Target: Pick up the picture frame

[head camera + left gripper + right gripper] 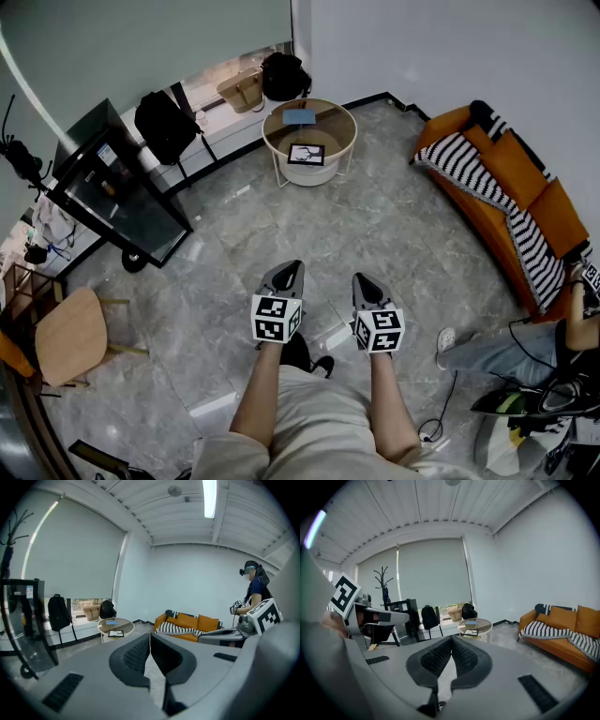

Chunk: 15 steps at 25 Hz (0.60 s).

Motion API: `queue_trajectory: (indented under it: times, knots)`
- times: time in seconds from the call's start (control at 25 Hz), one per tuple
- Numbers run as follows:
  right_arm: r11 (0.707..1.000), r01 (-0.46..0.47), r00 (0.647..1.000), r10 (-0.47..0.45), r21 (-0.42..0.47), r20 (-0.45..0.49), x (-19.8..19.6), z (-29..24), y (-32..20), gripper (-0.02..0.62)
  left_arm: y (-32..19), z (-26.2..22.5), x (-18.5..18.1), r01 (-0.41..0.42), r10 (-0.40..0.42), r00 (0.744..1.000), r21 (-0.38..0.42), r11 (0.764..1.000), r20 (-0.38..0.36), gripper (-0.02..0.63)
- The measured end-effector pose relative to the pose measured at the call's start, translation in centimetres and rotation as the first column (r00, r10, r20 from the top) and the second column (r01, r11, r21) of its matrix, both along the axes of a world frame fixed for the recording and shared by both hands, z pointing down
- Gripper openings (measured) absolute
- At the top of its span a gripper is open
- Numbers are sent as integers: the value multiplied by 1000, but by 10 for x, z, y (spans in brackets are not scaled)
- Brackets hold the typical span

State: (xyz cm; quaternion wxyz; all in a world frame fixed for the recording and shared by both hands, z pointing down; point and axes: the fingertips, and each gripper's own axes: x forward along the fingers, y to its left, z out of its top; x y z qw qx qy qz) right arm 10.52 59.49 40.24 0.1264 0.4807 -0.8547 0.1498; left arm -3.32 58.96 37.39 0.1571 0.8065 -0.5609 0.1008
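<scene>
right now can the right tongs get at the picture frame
Probably not yet: the right tongs, shut, hang well short of the picture frame on the round table; bare floor between leaves the way free.

I see a floor point(394, 225) of grey marble-look slabs, polished and faintly reflective. The far bench point(273, 131) has a pale, matt rim. The picture frame point(307, 155) looks dark and smooth. At right, the sofa point(521, 164) is smooth orange upholstery under a striped woven blanket point(464, 164). The left hand-held gripper point(289, 270) and right hand-held gripper point(364, 279) look like matt grey plastic, with ridged dark pads point(133, 654).
</scene>
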Motion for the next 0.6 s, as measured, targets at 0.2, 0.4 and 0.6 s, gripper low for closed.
queue_trajectory:
  times: [0.2, 0.4, 0.6]
  knots:
    - [999, -9, 1000, 10, -33, 23, 12, 3, 15, 34, 12, 6, 22, -23, 23, 1000, -19, 1000, -18, 23]
    - [999, -18, 999, 20, -33, 39, 2, 14, 12, 33, 8, 21, 9, -20, 19, 999, -40, 999, -26, 23]
    - [998, -18, 994, 25, -60, 106, -6, 18, -22, 34, -17, 38, -9, 1, -4, 999, -72, 997, -35, 23]
